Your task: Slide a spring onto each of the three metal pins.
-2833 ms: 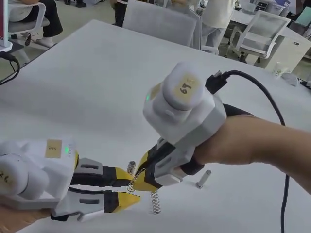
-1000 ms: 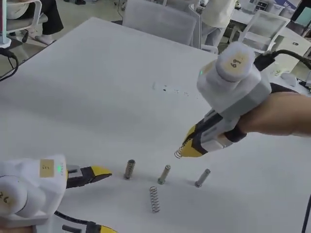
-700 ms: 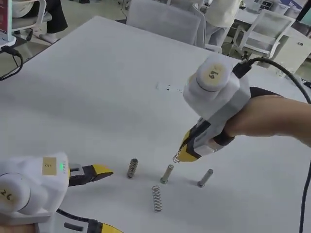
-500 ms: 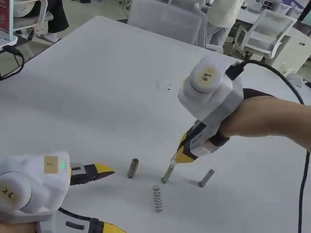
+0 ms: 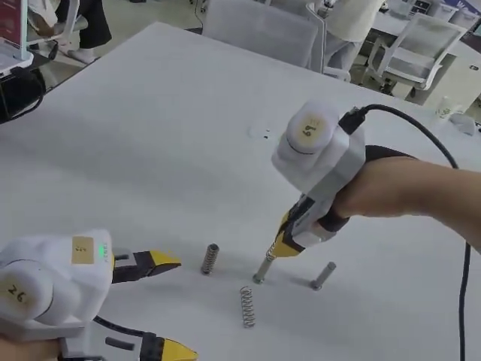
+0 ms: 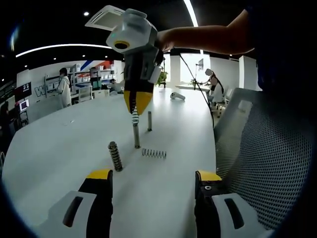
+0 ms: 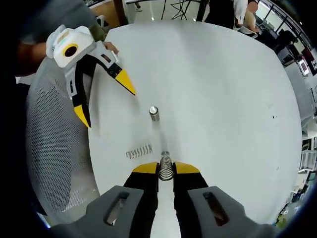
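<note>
Head view, table point(image 5: 150, 135): white and broad; all the small parts stand or lie near its front edge.
Chair point(image 5: 255, 30): grey mesh back, drawn up at the far edge of the table.
Right gripper point(image 5: 279, 248): comes in from the right and points steeply down over the middle pin point(image 5: 263, 269). Its yellow-tipped jaws are pinched on the held spring point(image 7: 166, 168).
Left gripper point(image 5: 179, 307): low at the front left, lying almost flat. Its jaws are spread wide with nothing between them, and its upper tip is near the left pin point(image 5: 210, 259) without touching it.
Left pin: upright, with the fitted spring point(image 6: 115, 156) coiled around it.
Middle pin: upright and bare along its lower length, standing between the other two.
Right pin point(image 5: 323, 275): upright, bare, apart from the gripper.
Held spring: hangs from the jaw tips with its lower end at the top of the middle pin. I cannot tell whether it is over the tip.
Loose spring point(image 5: 246, 307): lies flat on the table just in front of the middle pin, touching nothing.
</note>
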Available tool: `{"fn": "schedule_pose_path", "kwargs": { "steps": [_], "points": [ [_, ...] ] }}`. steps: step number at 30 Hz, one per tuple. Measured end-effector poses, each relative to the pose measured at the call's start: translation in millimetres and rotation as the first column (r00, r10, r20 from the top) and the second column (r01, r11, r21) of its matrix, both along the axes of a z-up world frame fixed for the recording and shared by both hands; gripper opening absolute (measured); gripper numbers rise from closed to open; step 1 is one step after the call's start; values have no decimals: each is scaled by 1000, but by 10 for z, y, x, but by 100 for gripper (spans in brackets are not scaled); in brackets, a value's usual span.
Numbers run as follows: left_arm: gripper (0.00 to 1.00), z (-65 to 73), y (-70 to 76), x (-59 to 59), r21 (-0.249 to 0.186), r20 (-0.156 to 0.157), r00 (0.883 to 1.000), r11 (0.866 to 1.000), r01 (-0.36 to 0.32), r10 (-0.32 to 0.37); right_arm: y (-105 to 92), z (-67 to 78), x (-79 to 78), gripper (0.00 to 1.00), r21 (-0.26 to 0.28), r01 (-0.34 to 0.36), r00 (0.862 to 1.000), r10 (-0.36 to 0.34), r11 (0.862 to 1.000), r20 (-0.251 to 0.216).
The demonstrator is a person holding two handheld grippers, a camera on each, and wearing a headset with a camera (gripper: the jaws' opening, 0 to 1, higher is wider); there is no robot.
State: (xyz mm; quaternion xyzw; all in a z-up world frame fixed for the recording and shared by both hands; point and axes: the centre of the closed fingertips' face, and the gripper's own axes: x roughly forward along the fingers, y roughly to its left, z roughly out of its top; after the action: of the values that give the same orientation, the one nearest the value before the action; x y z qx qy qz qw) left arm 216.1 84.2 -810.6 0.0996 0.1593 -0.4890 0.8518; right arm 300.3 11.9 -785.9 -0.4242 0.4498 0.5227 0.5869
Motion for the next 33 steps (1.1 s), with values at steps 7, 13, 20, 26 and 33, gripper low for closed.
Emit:
{"fn": "schedule_pose_path", "kwargs": {
  "steps": [7,13,20,26,33],
  "points": [
    [62,5,-2,-2,3,-1,1000,1000,1,-1,2,-54,13,8,-3,0,1000,0,1000,0],
    [61,6,16,-3,6,-4,1000,1000,0,0,-3,-150,9,8,-12,8,1000,-8,1000,-11],
    [61,3,17,-2,7,-8,1000,1000,-1,1,-4,-270,23,8,-18,17,1000,-17,1000,-15],
    [61,-13,21,7,7,-10,1000,1000,-2,2,0,-393,19,8,-29,21,1000,-21,999,-18],
    [60,-17,31,17,8,-11,1000,1000,-2,3,4,-511,16,8,-33,27,999,-28,999,-18]
  ]
}}
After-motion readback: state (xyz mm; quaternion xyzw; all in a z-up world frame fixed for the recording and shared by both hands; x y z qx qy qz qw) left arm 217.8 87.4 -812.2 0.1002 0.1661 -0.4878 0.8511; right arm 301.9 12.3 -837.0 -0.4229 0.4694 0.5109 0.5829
